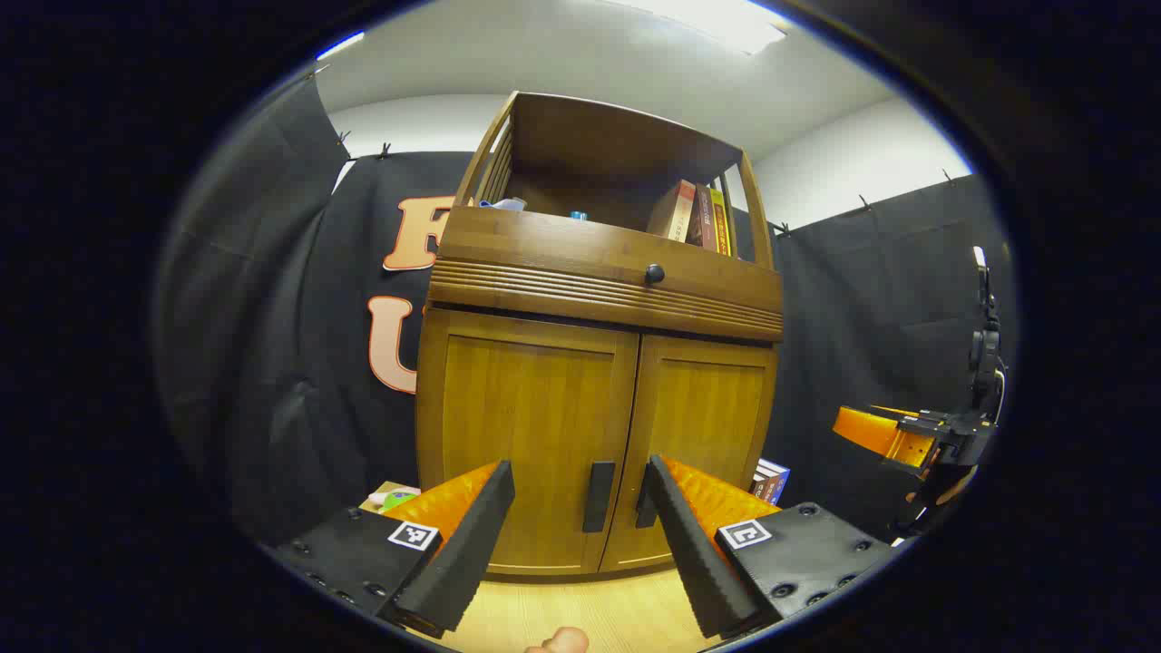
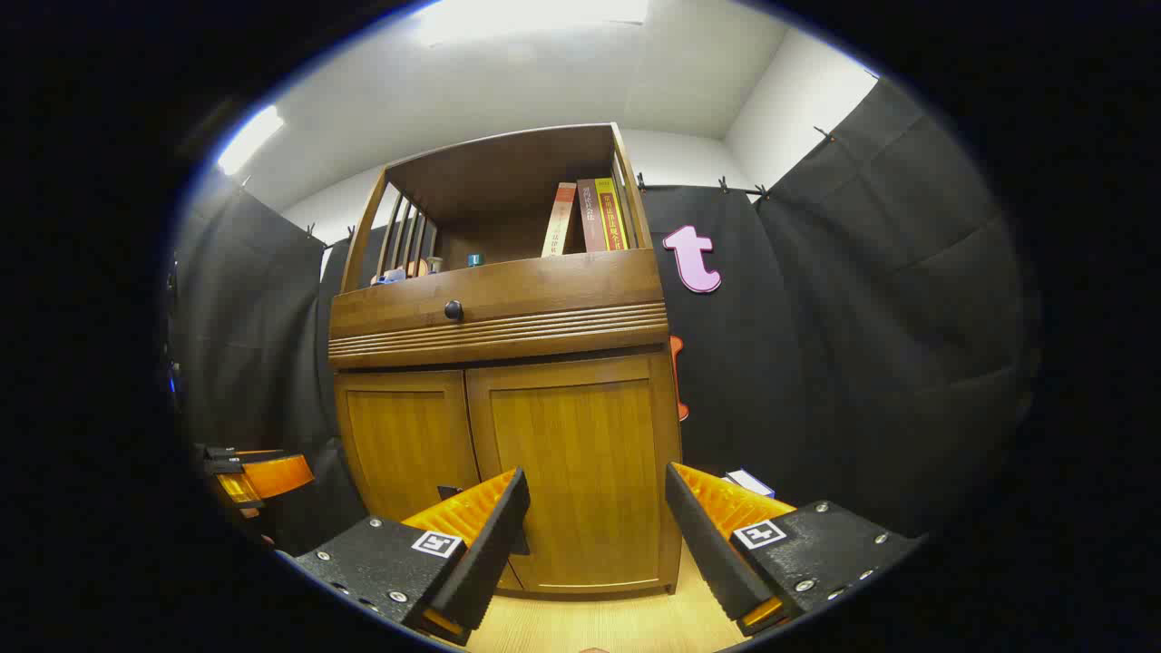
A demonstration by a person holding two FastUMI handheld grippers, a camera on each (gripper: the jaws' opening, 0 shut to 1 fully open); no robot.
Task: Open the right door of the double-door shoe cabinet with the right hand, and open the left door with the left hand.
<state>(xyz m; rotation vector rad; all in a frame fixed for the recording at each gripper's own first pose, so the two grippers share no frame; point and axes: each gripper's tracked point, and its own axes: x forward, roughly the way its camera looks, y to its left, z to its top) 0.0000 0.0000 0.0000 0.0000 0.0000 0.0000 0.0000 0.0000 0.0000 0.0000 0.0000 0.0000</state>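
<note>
Facing the shoe cabinet (image 1: 599, 399) in the left gripper view, the left gripper (image 1: 580, 526) is held with its jaws spread apart and nothing between them, short of the doors. Both the left door (image 1: 526, 426) and the right door (image 1: 703, 422) are seen closed, their dark handles (image 1: 599, 496) side by side at the centre. The right gripper (image 2: 594, 535) is likewise held released before the right door, apart from it. Books (image 2: 590, 216) are stood on the open shelf above.
</note>
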